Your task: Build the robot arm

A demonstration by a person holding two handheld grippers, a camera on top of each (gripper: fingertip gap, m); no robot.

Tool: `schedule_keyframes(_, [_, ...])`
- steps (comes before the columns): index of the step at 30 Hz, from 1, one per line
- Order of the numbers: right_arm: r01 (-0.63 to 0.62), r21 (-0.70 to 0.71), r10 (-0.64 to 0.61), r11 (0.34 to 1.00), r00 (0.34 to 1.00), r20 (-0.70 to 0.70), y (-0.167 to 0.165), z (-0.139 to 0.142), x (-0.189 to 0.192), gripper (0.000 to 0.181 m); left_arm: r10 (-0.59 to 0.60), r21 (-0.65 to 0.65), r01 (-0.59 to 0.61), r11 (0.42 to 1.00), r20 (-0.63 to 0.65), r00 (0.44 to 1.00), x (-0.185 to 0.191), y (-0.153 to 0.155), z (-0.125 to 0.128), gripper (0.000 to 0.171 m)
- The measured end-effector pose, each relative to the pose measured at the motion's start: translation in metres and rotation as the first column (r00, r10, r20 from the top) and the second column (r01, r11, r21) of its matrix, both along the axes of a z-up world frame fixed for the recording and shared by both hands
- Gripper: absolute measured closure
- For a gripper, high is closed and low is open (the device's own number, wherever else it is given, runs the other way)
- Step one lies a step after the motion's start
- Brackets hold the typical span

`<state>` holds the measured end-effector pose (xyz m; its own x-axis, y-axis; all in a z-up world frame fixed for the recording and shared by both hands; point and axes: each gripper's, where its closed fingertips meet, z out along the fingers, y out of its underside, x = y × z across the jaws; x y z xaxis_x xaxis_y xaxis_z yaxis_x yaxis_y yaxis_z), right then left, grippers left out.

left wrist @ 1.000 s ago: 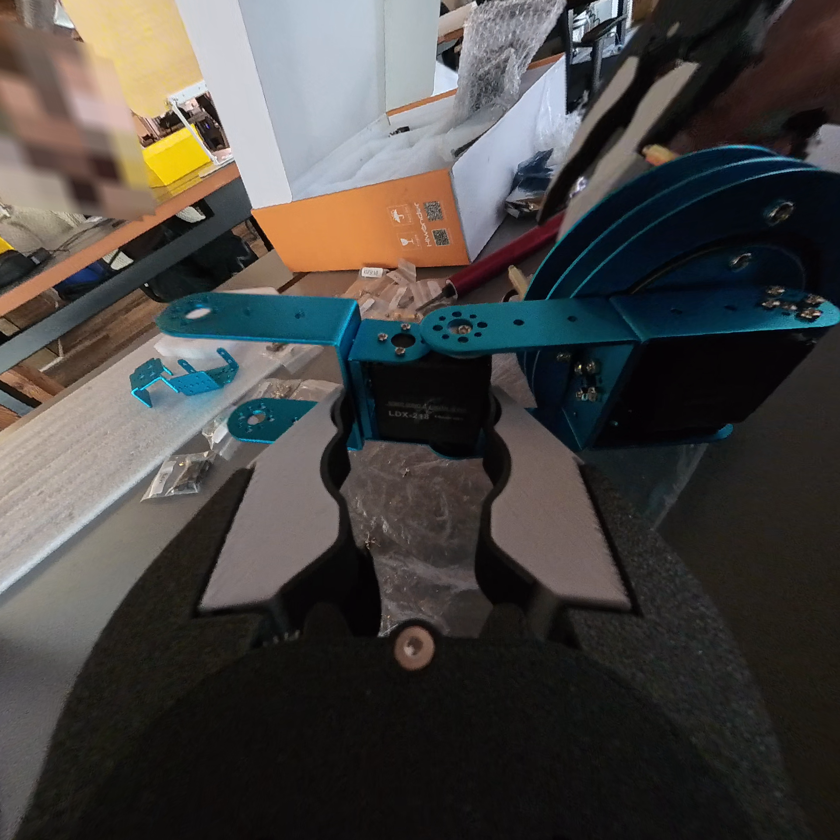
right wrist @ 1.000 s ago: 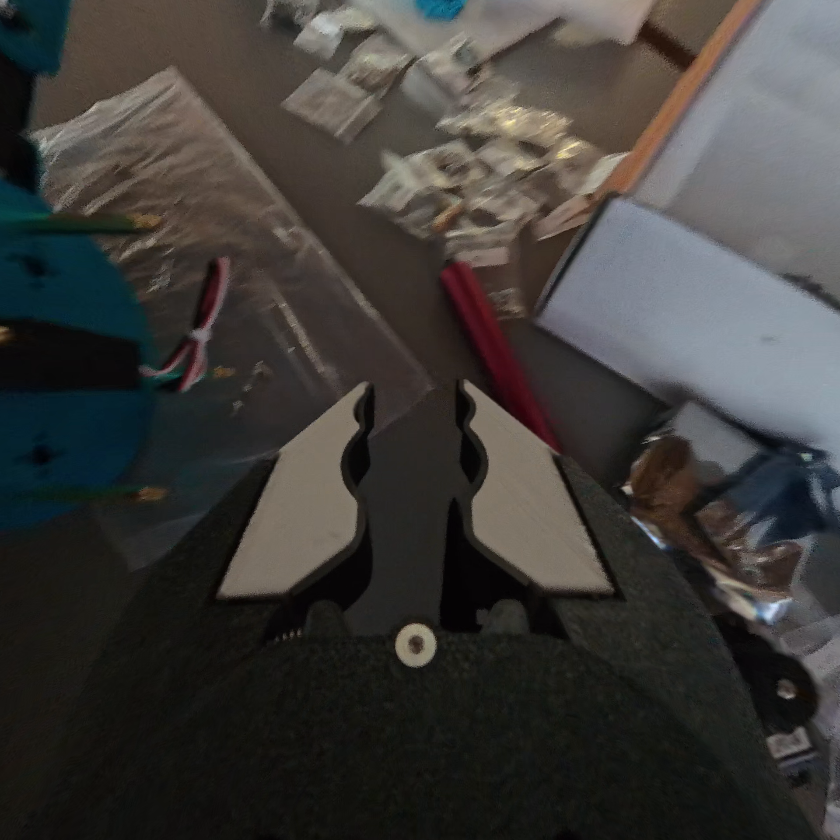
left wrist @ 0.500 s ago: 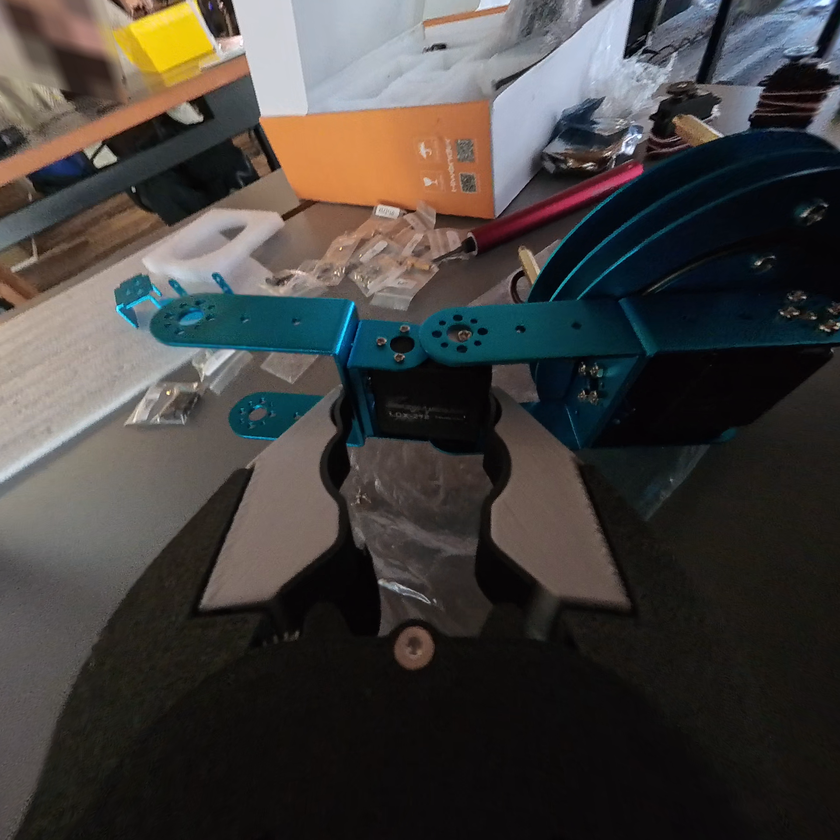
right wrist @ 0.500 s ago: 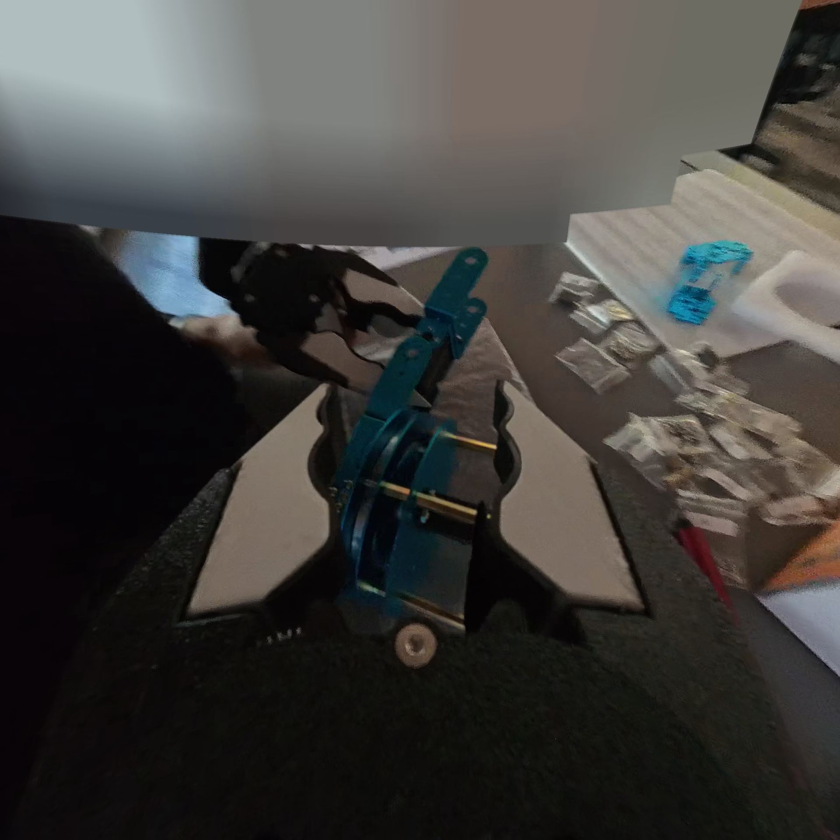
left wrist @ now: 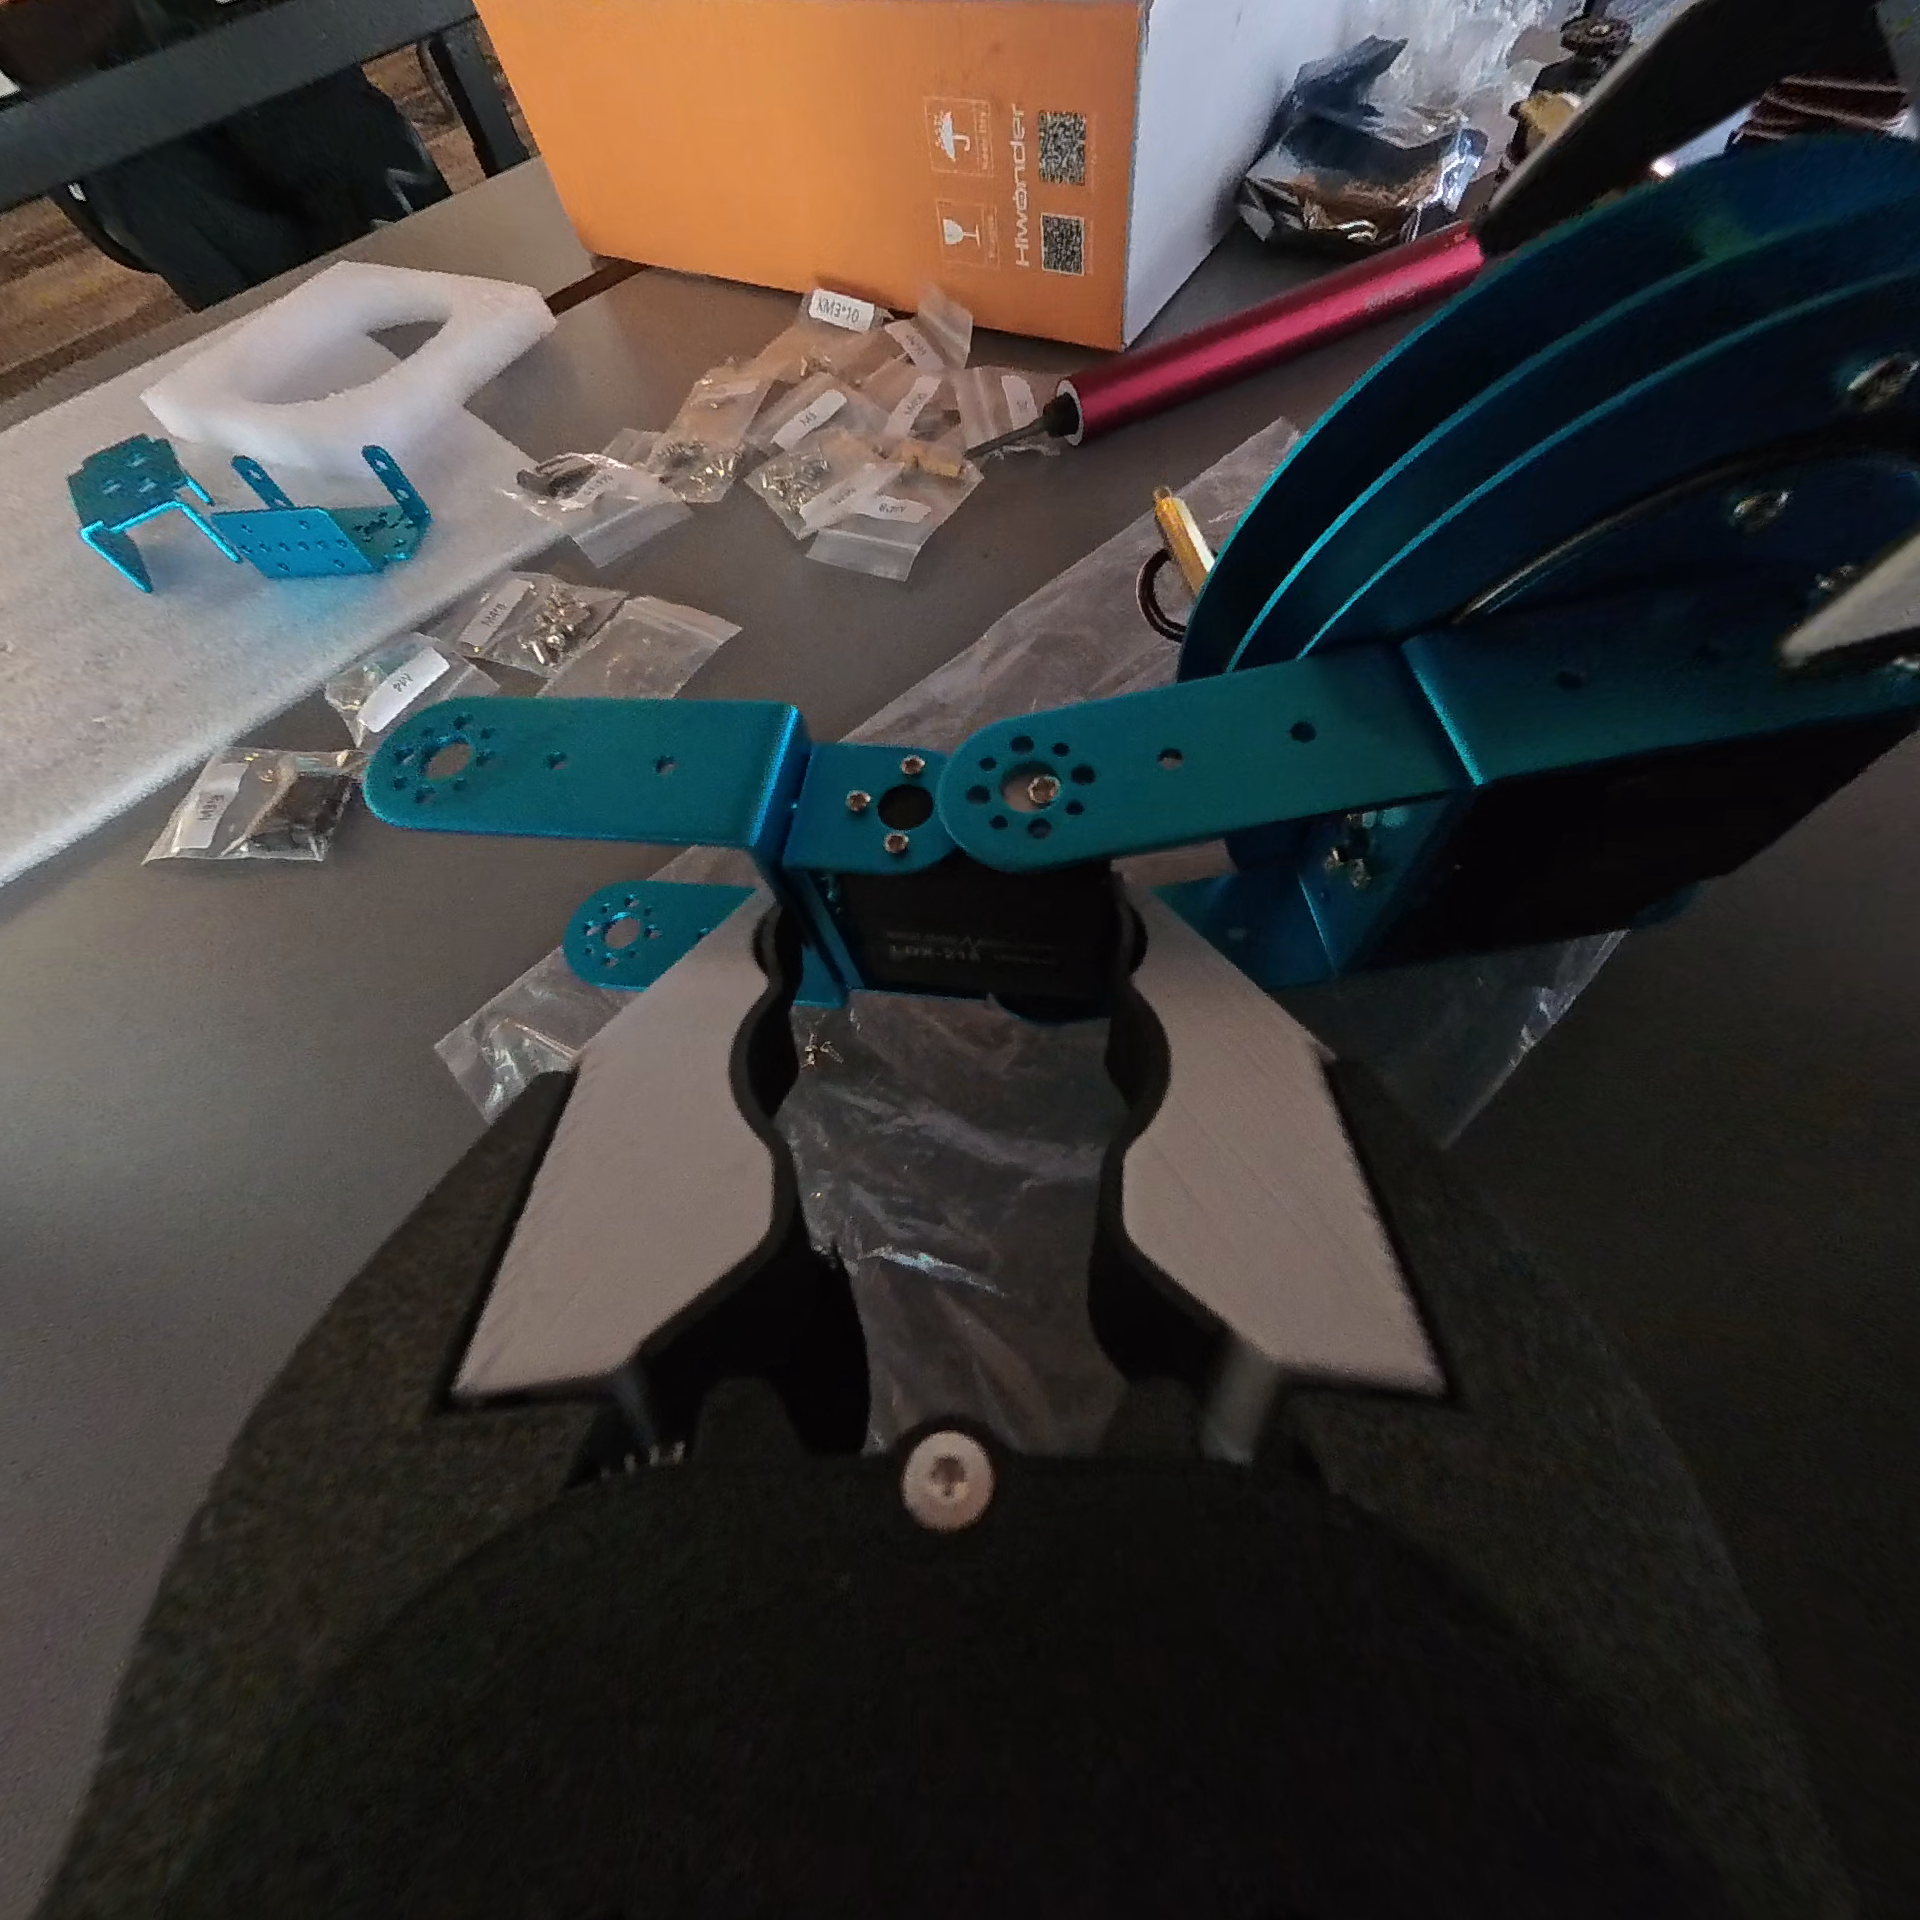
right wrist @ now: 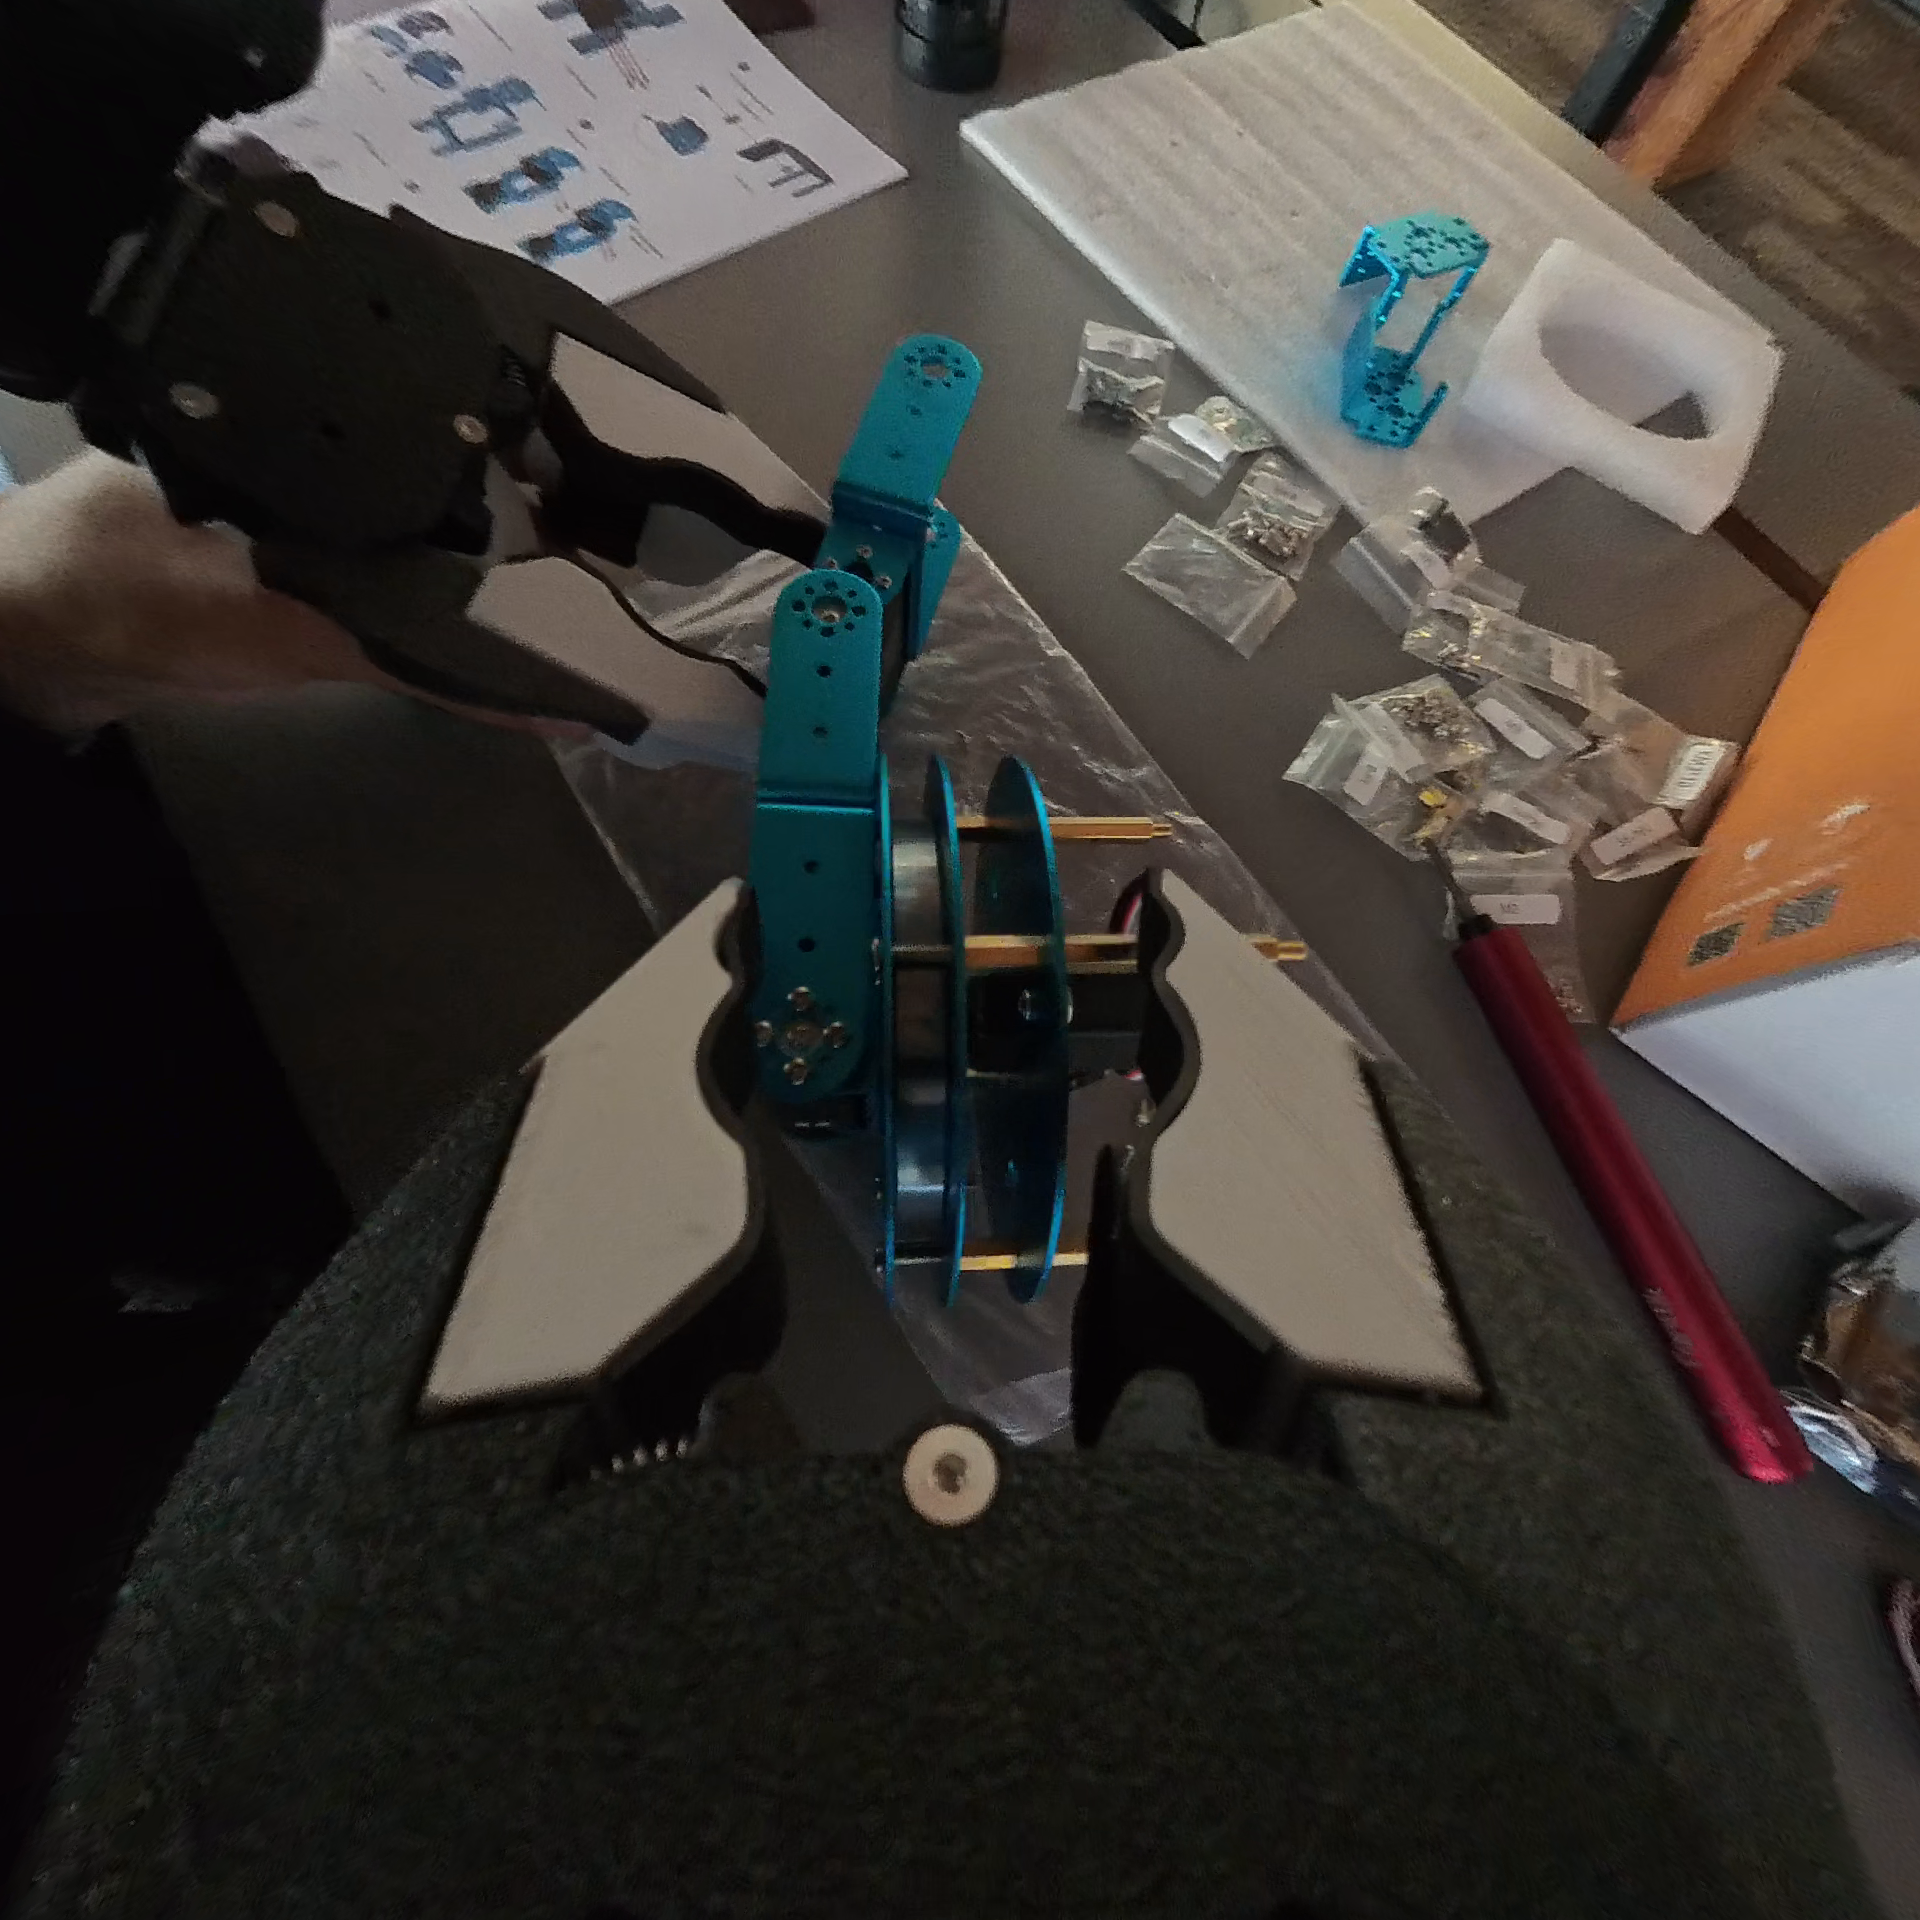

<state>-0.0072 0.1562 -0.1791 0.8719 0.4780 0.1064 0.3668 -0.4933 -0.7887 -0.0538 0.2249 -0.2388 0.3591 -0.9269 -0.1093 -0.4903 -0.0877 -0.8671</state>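
A blue metal arm assembly lies on a clear plastic bag on the grey table. My left gripper is shut on the black servo at the arm's joint, between two blue bracket links. My right gripper is shut on the round blue base with brass standoffs, one finger on the bracket side and one on the servo side. Its fingers show at the right of the left wrist view. The left gripper and a hand show at the upper left of the right wrist view.
An orange and white box stands at the back. A red screwdriver lies beside it. Several small bags of screws are scattered about. Loose blue brackets and a white foam block sit on a foam sheet. A printed sheet lies far left.
My right gripper swung from over the table to the round base, opened wide and now grips it. My left gripper kept hold of the servo and tilted downward.
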Motion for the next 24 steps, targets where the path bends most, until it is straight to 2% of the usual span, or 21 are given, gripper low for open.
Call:
schedule_keyframes(3, [0.017,0.006,-0.018,1.0,0.999,0.05,0.002,-0.002,-0.003,0.107,-0.002,-0.016,0.002,1.0,-0.021,1.0,-0.002,-0.001,-0.004,0.114])
schedule_keyframes(10, [0.006,0.014,-0.007,1.0,0.998,0.061,0.006,0.0,-0.01,0.116,0.012,-0.018,-0.013,1.0,-0.071,0.997,-0.006,0.002,-0.012,0.109])
schedule_keyframes(18, [-0.007,0.012,0.006,1.0,0.997,0.08,0.01,0.001,-0.013,0.119,0.013,-0.003,-0.013,1.0,-0.091,0.996,-0.009,0.003,-0.014,0.107])
schedule_keyframes(24, [-0.009,0.043,0.008,0.999,1.0,0.022,0.009,0.011,-0.012,0.117,0.024,0.036,-0.02,0.999,-0.093,0.995,-0.013,0.002,-0.012,0.104])
